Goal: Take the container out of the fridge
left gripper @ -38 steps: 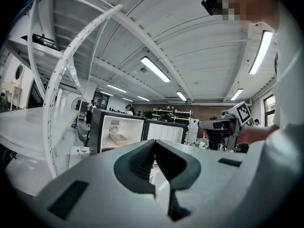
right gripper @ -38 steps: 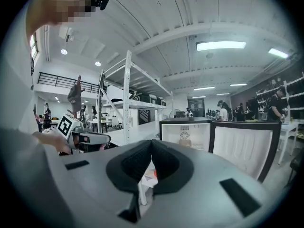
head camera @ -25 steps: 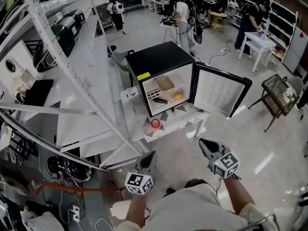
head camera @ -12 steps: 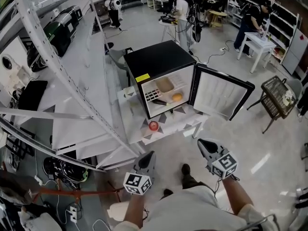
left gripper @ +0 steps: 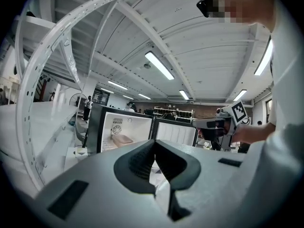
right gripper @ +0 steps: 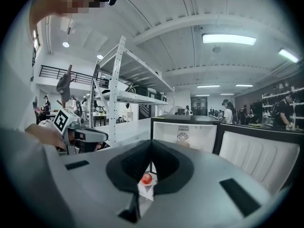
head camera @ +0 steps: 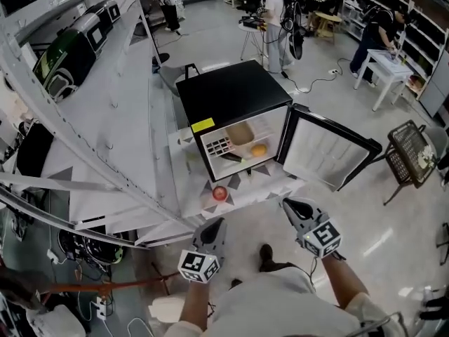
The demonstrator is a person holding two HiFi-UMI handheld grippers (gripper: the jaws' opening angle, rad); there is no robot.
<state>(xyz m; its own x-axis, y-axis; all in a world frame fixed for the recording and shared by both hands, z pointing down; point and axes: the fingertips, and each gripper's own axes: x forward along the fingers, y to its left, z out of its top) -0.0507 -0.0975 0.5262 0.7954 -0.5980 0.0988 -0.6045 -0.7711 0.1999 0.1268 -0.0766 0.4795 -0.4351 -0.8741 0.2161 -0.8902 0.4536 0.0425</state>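
The left hand-held gripper (head camera: 215,223) and the right hand-held gripper (head camera: 287,203) are both clenched and empty, apart from the open fridge (head camera: 231,93). The container (head camera: 240,133) lies inside it.

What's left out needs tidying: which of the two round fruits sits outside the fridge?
The red one. It lies on the white table in front of the open fridge, while the orange one sits inside on a shelf.

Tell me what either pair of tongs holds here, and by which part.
Nothing. Both the left tongs and the right tongs are shut and empty, short of the open black mini fridge; the beige rectangular container sits inside it.
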